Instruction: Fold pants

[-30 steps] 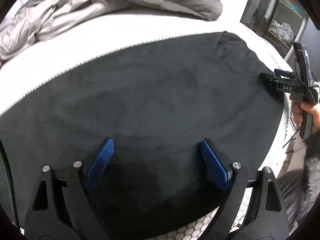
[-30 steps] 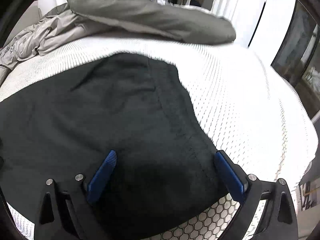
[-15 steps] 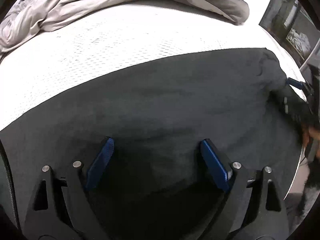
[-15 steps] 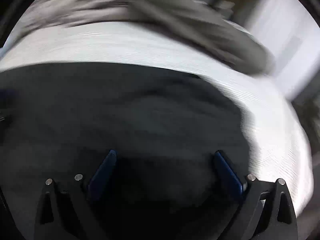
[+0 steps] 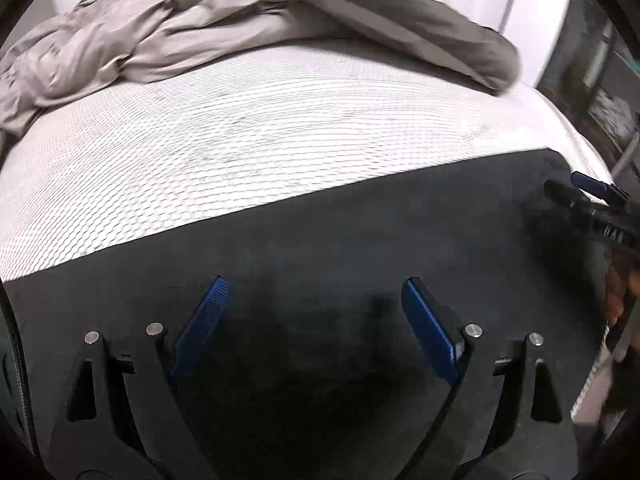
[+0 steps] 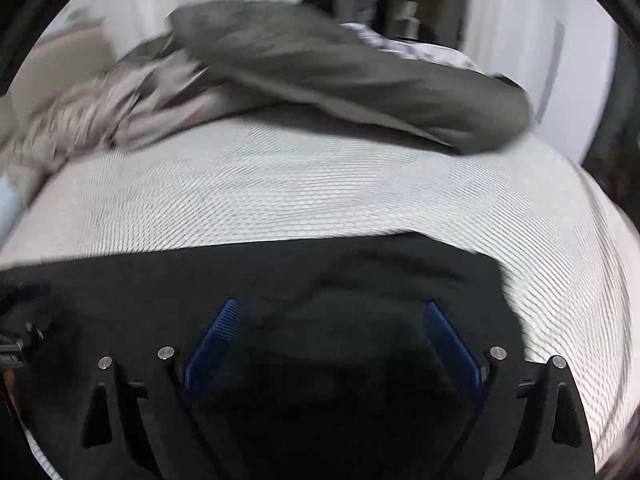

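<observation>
So there's one pair of dark pants (image 5: 360,248) spread flat along the near edge of a bed, lying on the white mesh-patterned mattress (image 5: 240,140), and it's the only garment being worked on here. Two claws in play. The left claw (image 5: 316,320) sits over the dark fabric with its two blue pads (image 5: 204,328) spread wide, nothing pinched between them, the cloth just lying underneath. The right claw (image 6: 332,344) is over the pants (image 6: 280,280) too, near their right-hand end where the fabric stops and the mattress (image 6: 320,192) shows again; its jaws have just been closing a little but they're still wide apart and not clamped on anything, the two blue pads (image 6: 216,336) standing clear of each other over the cloth. From the left wrist view you can also spot the right claw at the far right edge by the corner of the pants, with a hand (image 5: 616,296) behind it, though that bit's blurry. Further back on the bed there's one rumpled grey duvet (image 5: 280,20) bunched in a heap, well apart from the pants. The right wrist view is smeared, so finer detail there is hard to call.
</observation>
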### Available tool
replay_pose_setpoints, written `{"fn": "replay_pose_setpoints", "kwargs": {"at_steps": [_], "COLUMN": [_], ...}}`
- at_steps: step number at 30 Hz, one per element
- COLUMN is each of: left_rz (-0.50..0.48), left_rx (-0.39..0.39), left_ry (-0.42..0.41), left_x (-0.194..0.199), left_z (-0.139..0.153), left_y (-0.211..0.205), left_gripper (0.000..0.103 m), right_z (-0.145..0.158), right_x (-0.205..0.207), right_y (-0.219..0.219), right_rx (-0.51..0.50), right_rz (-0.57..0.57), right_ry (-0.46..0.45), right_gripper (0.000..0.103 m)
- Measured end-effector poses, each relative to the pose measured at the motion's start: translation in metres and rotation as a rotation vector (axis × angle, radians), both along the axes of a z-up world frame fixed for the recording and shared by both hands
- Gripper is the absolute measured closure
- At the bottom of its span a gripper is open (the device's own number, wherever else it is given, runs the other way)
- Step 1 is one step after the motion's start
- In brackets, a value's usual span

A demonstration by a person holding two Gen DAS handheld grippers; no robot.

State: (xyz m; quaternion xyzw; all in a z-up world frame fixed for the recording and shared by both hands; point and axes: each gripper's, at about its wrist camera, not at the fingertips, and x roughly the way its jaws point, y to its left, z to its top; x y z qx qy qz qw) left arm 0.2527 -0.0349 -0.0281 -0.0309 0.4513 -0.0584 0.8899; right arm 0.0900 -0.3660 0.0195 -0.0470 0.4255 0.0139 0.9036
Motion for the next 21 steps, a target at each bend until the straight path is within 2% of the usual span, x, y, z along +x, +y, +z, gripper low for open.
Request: {"fn": "replay_pose_setpoints", "kwargs": {"at_steps": [3,5,7,8,10,11,14,15,18,20,21], "left_rz": [-0.003,-0.02,-0.041,-0.048,-0.06,-0.062,-0.06,-0.056,-0.037,-0.064,-0.089], "left_rx": [0.045,0.031,0.032,0.034,0.037,0.035,0.04,0.043,0.047,0.03,0.026], "left_ry": [0.061,0.067,0.066,0.064,0.062,0.061,0.059,0.058,0.053,0.015,-0.015], "left_x": [0.007,0.007,0.005,0.004,0.002,0.002,0.002,0.004,-0.007,-0.025,-0.041], "left_z": [-0.019,-0.025,-0.027,-0.028,-0.03,-0.031,-0.033,-0.031,-0.02,-0.007,0.0], "left_y": [0.01,0.016,0.019,0.019,0.019,0.017,0.014,0.012,0.012,0.006,0.0], "left_gripper": [0.015,0.015,0.015,0.015,0.013,0.013,0.013,0.013,0.019,0.019,0.019], "right_z": [-0.021,-0.044,-0.058,-0.057,-0.054,-0.053,-0.054,-0.052,-0.035,-0.019,-0.012], "right_x": [0.026,0.04,0.067,0.073,0.083,0.085,0.084,0.084,0.073,0.055,0.045], "right_y": [0.037,0.034,0.021,0.005,-0.037,-0.053,-0.089,-0.088,-0.072,-0.059,-0.05], "right_rx": [-0.05,-0.096,-0.164,-0.177,-0.19,-0.209,-0.165,-0.14,-0.158,-0.127,-0.1], "right_rz": [0.103,0.158,0.135,0.086,-0.08,-0.14,-0.242,-0.237,-0.202,-0.136,-0.091], "right_ry": [0.053,0.089,0.12,0.117,0.108,0.104,0.109,0.102,0.067,0.029,0.019], "right_gripper": [0.018,0.019,0.02,0.02,0.021,0.026,0.028,0.028,0.027,0.027,0.023]}}
